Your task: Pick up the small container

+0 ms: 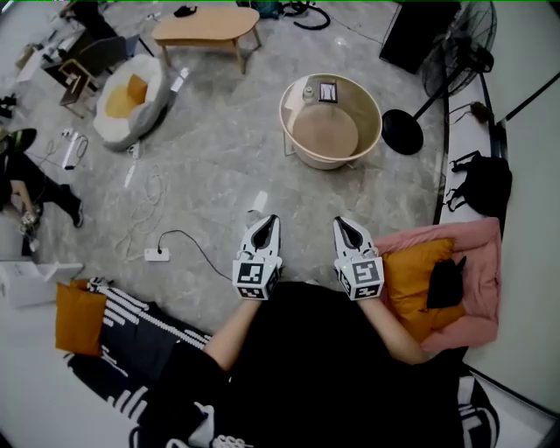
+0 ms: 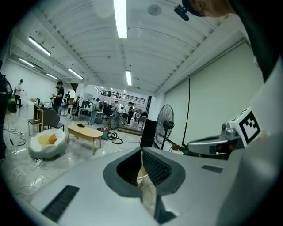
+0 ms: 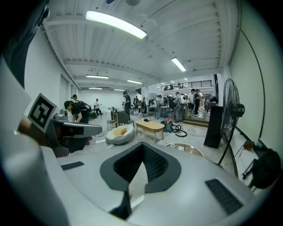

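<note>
- Two claws are held side by side above the floor, angled a little downward. The left claw and the right claw are near each other but apart.
- In the left gripper view, the left claw's jaws are pressed together with nothing between them. In the right gripper view, the right claw's jaws also meet at the tips and are empty.
- One round, high-rimmed table stands ahead of both claws, well apart from them.
- One small container sits on the table's far side, just beside one dark framed item.
- The bare floor between the claws and the table's near rim is open.
- One standing fan is ahead and to the right of the right claw, its round base near the table's right edge.
- One pink mat carrying one orange cushion lies just right of the right claw.
- One power strip with its cable lies on the floor left of the left claw.
- One low wooden table and one beanbag are far ahead to the left.
</note>
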{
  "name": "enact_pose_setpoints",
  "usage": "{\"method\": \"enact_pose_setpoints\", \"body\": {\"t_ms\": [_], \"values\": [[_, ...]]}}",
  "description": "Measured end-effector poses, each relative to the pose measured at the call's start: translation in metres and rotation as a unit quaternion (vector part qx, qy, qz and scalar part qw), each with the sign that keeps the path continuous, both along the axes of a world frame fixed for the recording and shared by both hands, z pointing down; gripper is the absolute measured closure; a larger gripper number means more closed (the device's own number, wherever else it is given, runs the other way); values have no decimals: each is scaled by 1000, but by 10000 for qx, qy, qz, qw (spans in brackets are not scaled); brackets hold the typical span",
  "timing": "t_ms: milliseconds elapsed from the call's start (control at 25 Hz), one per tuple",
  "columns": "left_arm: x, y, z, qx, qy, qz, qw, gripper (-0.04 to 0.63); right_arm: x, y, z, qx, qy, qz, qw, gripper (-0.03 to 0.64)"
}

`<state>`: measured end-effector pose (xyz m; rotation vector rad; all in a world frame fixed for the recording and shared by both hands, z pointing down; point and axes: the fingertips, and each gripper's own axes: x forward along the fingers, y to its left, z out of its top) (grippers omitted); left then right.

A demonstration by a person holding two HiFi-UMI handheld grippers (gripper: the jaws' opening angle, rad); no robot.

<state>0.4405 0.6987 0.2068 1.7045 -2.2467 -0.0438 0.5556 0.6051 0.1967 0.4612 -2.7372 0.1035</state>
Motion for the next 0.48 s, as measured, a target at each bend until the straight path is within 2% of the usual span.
{"method": "enact_pose_setpoints", "body": {"t_ms": [120, 280, 480], "values": [[-53, -23, -4, 105, 109, 107, 9998, 571, -49, -20, 0, 34, 143, 57, 9999, 603], [-145, -47, -14, 393, 436, -154, 9982, 571, -132, -49, -17, 187, 126, -15, 9997, 603], [-237, -79, -36, 399, 193, 16, 9990, 571, -219, -99, -45, 195, -70, 338, 9992, 603]]}}
